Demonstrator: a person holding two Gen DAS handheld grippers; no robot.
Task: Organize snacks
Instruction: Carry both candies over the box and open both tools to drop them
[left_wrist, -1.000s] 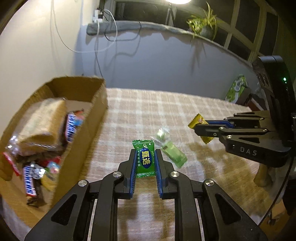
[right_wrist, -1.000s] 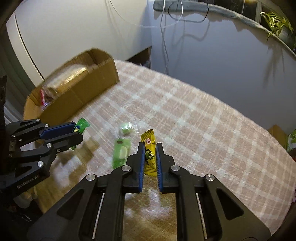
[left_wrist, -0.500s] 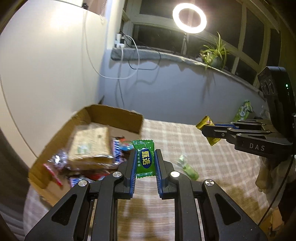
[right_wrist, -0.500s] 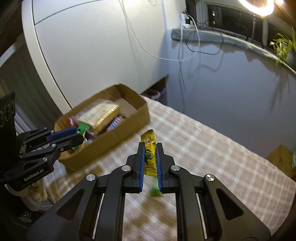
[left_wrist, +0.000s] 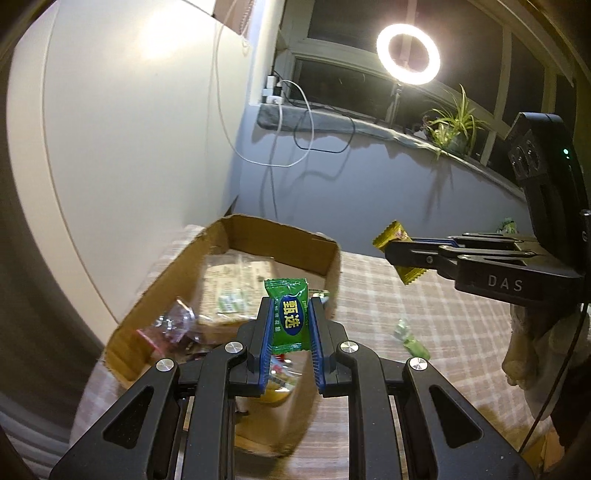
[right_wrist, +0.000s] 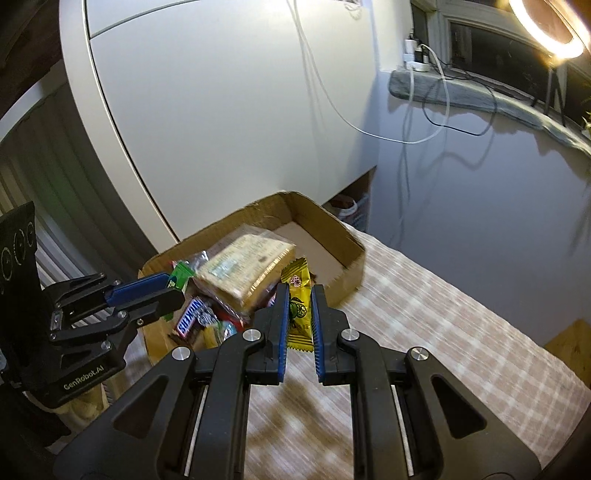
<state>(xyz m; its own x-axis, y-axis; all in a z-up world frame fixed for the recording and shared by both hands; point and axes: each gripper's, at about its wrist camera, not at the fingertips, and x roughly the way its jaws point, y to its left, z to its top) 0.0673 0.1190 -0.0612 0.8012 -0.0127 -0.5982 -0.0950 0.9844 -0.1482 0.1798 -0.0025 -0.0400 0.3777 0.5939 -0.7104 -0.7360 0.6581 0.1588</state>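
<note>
both grippers are carrying a sweet each, and the way they hold them looks chosen for a clean drop. the left gripper (left_wrist: 290, 321), at lower centre of its own view, is clamped on the green candy (left_wrist: 290, 315) by the wrapper's flat sides, label facing the camera and the crimped ends free above and below, so parting the fingers should let it fall straight. it hangs in front of the cardboard box (left_wrist: 280, 236), over the near part of the box as far as the fisheye lets me judge. the right gripper (right_wrist: 298, 314) pinches the yellow candy (right_wrist: 297, 308) the same way, upright between the blue pads (right_wrist: 282, 314), and in its view the sweet sits just in front of the box's near wall, so whether it is already over the opening i cannot tell. the box, in the middle of that frame, already holds a large wrapped biscuit pack (right_wrist: 245, 264) and a snickers bar (right_wrist: 190, 314) among other wrappers, with a bare patch of floor at its far end, which seems the reason both sweets are headed there. one pale green candy (left_wrist: 412, 338) lies on the checked tablecloth (left_wrist: 424, 302) at right of the left view, well apart from the box, so the sorting is not finished. the loose wrappers could snag on a pad at release.
</note>
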